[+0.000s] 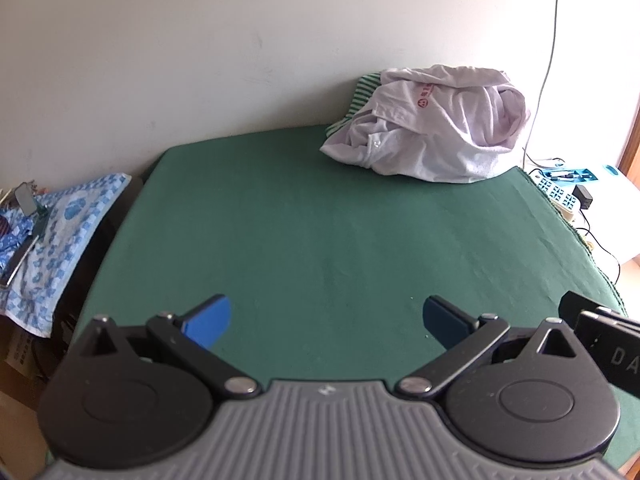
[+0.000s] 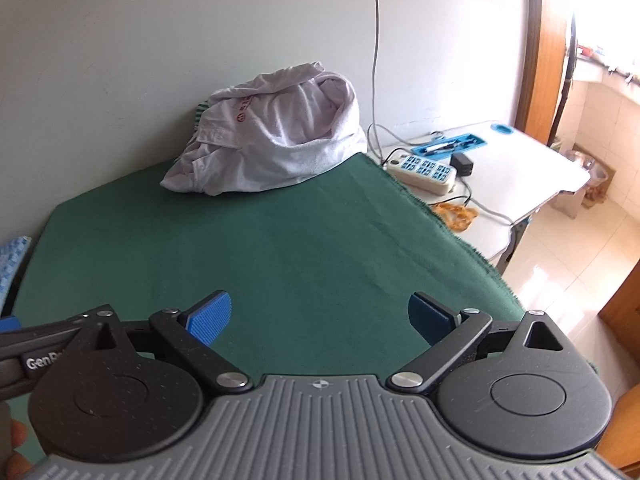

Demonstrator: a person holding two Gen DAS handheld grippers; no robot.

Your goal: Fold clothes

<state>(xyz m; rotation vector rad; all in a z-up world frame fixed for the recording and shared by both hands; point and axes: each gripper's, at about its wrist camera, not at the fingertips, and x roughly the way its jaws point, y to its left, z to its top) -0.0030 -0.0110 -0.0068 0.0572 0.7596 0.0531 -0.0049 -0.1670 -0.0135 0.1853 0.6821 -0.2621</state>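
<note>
A crumpled pile of pale lilac-white clothes (image 1: 432,124) with a red logo lies at the far right corner of the green-covered table (image 1: 300,220), against the wall; a green-striped garment (image 1: 360,92) shows behind it. The pile also shows in the right wrist view (image 2: 272,136). My left gripper (image 1: 326,320) is open and empty over the table's near side, far from the pile. My right gripper (image 2: 320,316) is open and empty, also over the near side of the green cloth (image 2: 280,240).
A blue patterned cloth (image 1: 56,232) with small items lies left of the table. To the right stand a white side table (image 2: 520,168), a power strip (image 2: 424,170), a blue tray (image 2: 452,144) and cables. A cable (image 2: 375,40) hangs down the wall.
</note>
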